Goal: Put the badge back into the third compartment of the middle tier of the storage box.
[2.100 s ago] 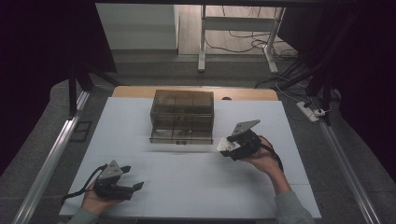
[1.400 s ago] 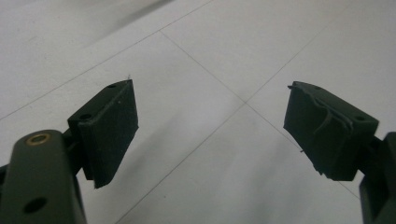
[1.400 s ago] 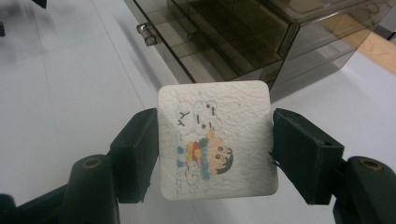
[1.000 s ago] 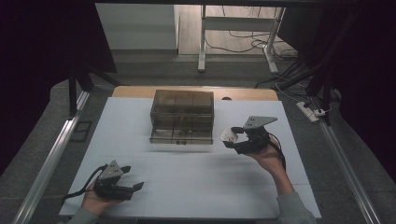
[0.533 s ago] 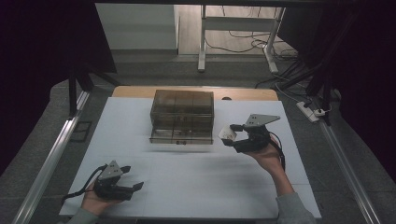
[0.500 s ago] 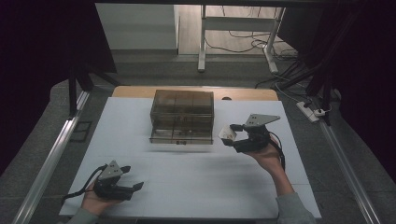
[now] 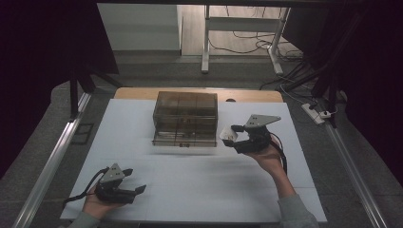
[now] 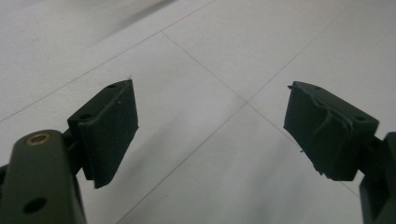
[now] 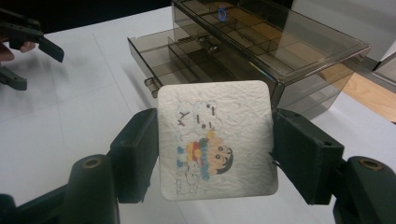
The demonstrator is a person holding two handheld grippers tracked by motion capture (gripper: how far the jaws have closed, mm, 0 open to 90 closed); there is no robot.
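Two grippers on a white table (image 7: 190, 190) here. The right gripper (image 7: 231, 137) is up off the table just beside the smoky see-through plastic box (image 7: 186, 111), pinching a square white card (image 9: 217, 140) by its two side edges. In the right gripper view the card has rounded corners and a rough, papery, slightly crinkled face, printed with a cartoon kid in a striped top, clouds and a little white dog. There are a few marks near the top that might be letters, but I can't read them.

The box sits behind the card, its bottom drawer (image 9: 163, 51) pulled out toward the gripper, with dividers splitting it into small compartments. It has a hinged clear lid with a small blue ring mark on it.

The left gripper (image 7: 135, 180) rests low at the near left of the table, well apart from the box, its black pads spread wide with just bare table between them. One pad looks torn.
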